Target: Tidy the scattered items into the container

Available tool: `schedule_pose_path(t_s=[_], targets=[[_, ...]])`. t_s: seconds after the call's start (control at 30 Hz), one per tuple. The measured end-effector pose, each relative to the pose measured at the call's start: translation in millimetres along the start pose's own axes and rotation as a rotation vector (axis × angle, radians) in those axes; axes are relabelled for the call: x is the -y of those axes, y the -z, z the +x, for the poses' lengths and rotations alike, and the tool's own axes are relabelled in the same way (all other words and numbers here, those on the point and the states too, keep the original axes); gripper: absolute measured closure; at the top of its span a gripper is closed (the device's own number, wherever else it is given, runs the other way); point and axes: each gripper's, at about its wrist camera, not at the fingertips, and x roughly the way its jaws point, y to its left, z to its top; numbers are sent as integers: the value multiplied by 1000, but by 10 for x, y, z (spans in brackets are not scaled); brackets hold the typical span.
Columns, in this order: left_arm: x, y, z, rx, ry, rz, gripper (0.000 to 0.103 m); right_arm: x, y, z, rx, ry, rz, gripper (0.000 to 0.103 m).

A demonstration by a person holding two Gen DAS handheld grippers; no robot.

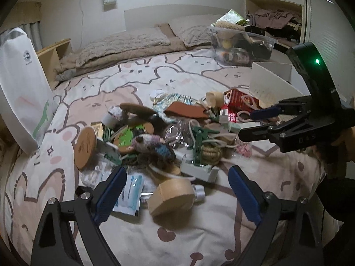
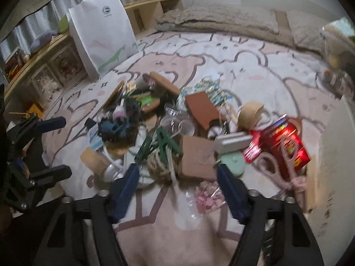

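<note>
Blue-padded jaws on the left gripper (image 1: 175, 190) are standing wide apart with nothing in them, hanging just above the near edge of the pile (image 1: 159, 133). A tan tape roll (image 1: 170, 196) is lying right between and just beyond the pads, next to a blue-white packet (image 1: 131, 194).

Right gripper (image 2: 177, 190) is also gaping, a bit narrower, holding nothing. A rope coil (image 2: 162, 166) and a brown card (image 2: 197, 159) are sitting just past its tips, and a bag of pink bits (image 2: 207, 197) is lying between the jaws on the bedsheet (image 2: 168, 232).

Further out, the pile is spreading across the bed, with a red box (image 2: 286, 141) and pink scissors (image 2: 284, 164) on its right side.

Left view is showing the clear container (image 1: 241, 44) way at the back right, well apart from both grippers and already partly filled. Right view is only catching a blurry corner of it. A white bag (image 2: 102, 28) is standing at the far left; the right view also gets the wooden shelf (image 2: 40, 66) beside it.
</note>
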Motion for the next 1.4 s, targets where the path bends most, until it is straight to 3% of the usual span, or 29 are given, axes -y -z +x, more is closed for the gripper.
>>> schedule_pose_path(t_s=[0.07, 0.2, 0.3, 0.5, 0.57, 0.6, 0.97, 1.4], targets=[[-18, 29, 29, -11, 3, -10, 9, 16, 21, 70, -18, -17, 19, 48], [-27, 93, 105, -37, 11, -23, 9, 22, 25, 151, -21, -14, 31, 57], [-9, 124, 166, -59, 20, -16, 18, 24, 3, 191, -16, -6, 33, 63], [10, 197, 329, -105, 13, -8, 18, 27, 0, 299, -27, 30, 18, 75], [35, 215, 388, -119, 9, 4, 20, 35, 12, 334, -34, 40, 10, 92], [48, 222, 411, -125, 6, 13, 21, 42, 20, 339, -35, 46, 7, 95], [-29, 224, 478, -140, -4, -2, 49, 151, -53, -155, 105, 21, 42, 98], [-163, 172, 332, -120, -12, -67, 57, 141, -45, -613, 185, -26, 45, 98]])
